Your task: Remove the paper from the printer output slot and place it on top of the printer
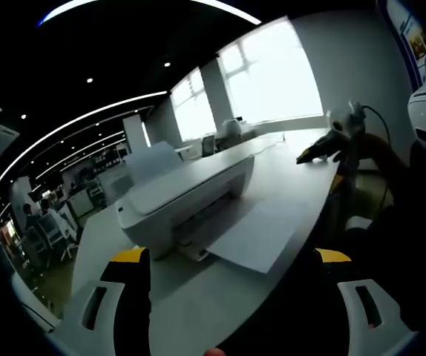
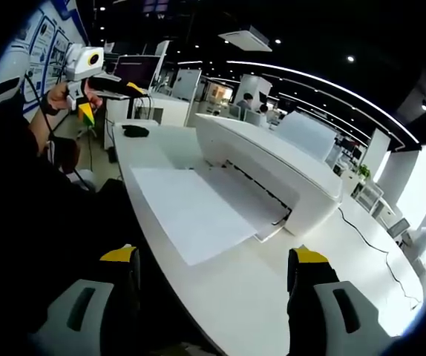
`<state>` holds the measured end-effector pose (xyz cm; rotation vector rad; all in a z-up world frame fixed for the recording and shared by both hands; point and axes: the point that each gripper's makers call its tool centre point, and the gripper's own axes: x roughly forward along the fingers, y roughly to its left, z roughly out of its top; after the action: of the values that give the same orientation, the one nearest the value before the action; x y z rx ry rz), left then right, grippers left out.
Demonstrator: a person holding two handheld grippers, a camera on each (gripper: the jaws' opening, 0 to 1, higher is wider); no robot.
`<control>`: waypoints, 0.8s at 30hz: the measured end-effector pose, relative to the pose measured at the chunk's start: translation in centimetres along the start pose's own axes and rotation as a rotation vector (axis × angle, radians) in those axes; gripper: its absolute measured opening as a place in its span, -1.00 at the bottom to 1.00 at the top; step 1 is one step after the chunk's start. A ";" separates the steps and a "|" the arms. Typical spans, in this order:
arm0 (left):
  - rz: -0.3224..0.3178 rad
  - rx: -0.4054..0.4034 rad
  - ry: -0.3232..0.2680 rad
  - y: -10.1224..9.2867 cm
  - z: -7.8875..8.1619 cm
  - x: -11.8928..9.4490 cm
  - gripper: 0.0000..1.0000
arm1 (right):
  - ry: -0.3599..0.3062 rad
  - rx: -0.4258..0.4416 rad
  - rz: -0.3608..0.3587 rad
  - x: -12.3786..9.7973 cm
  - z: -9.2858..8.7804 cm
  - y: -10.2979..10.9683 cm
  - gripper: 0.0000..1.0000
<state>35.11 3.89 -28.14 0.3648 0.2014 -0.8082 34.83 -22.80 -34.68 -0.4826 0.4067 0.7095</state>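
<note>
1. Left gripper view: the left gripper hangs over the near part of the white table, jaws apart and holding nothing. The printer sits ahead on the table. The paper lies flat in its output slot, one short edge tucked into the printer and the free end reaching toward the table's near edge, so its long axis runs straight out from the printer's front.

2. Right gripper view: the right gripper also stands with jaws apart and empty, short of the paper, whose free end lies toward the table edge. The other gripper shows at upper left, held up in a hand, well apart from the printer.

3. Judgement: this looks like the approach step, nothing grasped yet. Next, one gripper must reach the sheet's free edge, close on it, draw it out along its length, then lift it onto the printer's top.
</note>
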 end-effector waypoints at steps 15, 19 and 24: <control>-0.003 0.001 0.001 -0.1 -0.1 0.0 0.84 | 0.005 -0.002 0.011 0.3 -0.1 0.4 0.53; -0.003 0.001 0.000 -0.1 -0.1 0.0 0.84 | 0.004 -0.001 0.012 0.3 0.0 0.4 0.53; -0.006 0.000 0.003 -0.1 -0.2 0.1 0.84 | 0.005 -0.001 0.010 0.3 -0.1 0.3 0.53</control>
<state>35.10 3.82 -28.36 0.3653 0.2058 -0.8135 34.80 -22.45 -35.02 -0.4834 0.4142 0.7181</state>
